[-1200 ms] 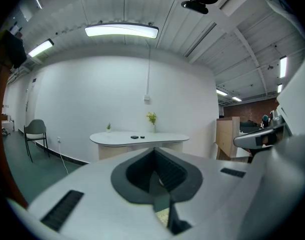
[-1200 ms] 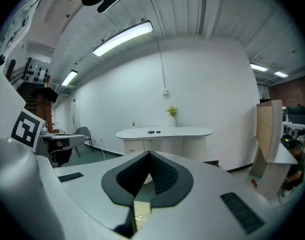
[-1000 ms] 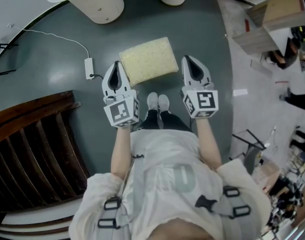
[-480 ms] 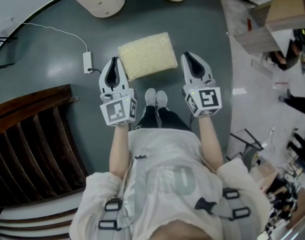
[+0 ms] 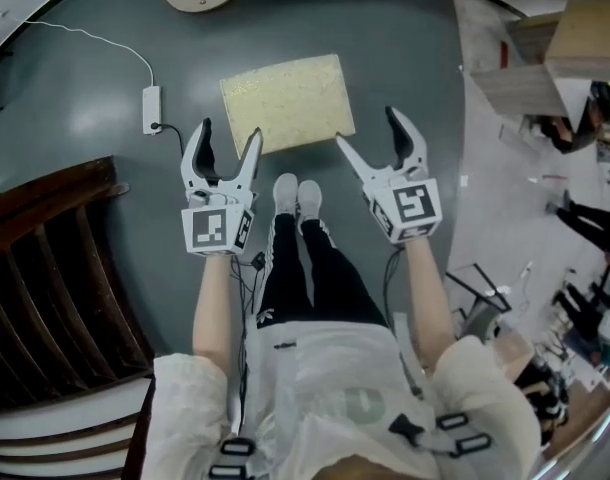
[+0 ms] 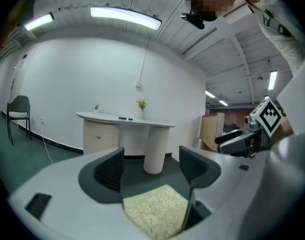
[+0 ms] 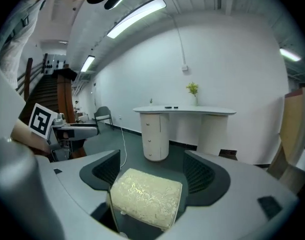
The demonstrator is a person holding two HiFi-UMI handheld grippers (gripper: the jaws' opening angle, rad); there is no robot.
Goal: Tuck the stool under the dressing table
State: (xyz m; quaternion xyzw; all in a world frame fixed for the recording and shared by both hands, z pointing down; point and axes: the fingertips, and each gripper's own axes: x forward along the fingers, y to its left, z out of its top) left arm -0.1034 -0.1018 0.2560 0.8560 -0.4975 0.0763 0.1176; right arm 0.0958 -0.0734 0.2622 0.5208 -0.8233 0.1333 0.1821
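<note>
No words, brands or numbers are legible anywhere; the two marker cubes (image 5: 215,230) (image 5: 410,208) carry only black-and-white square patterns.

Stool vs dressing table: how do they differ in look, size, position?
Look: the stool has a patterned cream cushion; the dressing table a smooth white curved top on a drawer pedestal and round column. Size: stool low and compact, dressing table taller, wider. Position: stool out on open floor, not tucked under; dressing table against the wall. Both pale, on one dark floor.
</note>
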